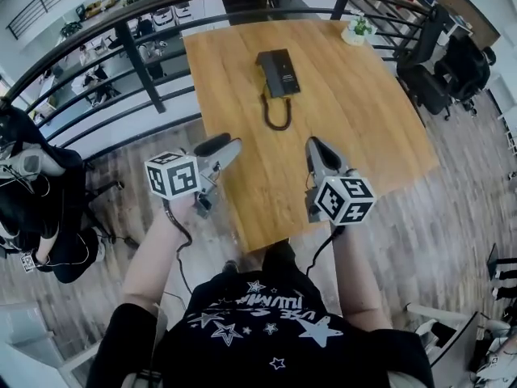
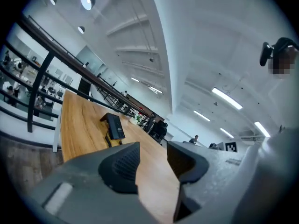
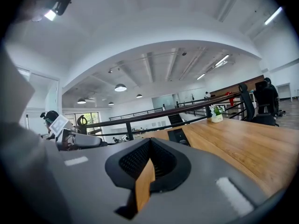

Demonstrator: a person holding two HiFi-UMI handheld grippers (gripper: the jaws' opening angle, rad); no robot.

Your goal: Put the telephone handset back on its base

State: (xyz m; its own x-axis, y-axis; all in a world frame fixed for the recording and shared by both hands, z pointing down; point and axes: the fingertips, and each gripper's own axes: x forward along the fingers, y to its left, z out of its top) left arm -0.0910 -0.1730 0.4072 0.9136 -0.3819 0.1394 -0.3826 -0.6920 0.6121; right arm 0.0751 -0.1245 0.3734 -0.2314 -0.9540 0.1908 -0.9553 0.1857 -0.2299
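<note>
A black telephone [image 1: 278, 73] lies at the far middle of the wooden table [image 1: 363, 120], its coiled cord [image 1: 277, 116] looping toward me. The handset seems to lie along the base's left side; I cannot tell how it sits. The telephone also shows small in the left gripper view [image 2: 113, 126] and the right gripper view [image 3: 179, 136]. My left gripper [image 1: 220, 145] hovers at the table's near left edge, jaws apart and empty [image 2: 153, 153]. Over the near edge my right gripper [image 1: 315, 146] has its pads together on nothing [image 3: 149, 141]. Both are well short of the telephone.
A small potted plant [image 1: 356, 29] stands at the table's far right corner. A black railing [image 1: 137, 63] curves round the table's left and far sides. Office chairs [image 1: 452, 71] sit to the right. A person [image 1: 32, 200] is at the left.
</note>
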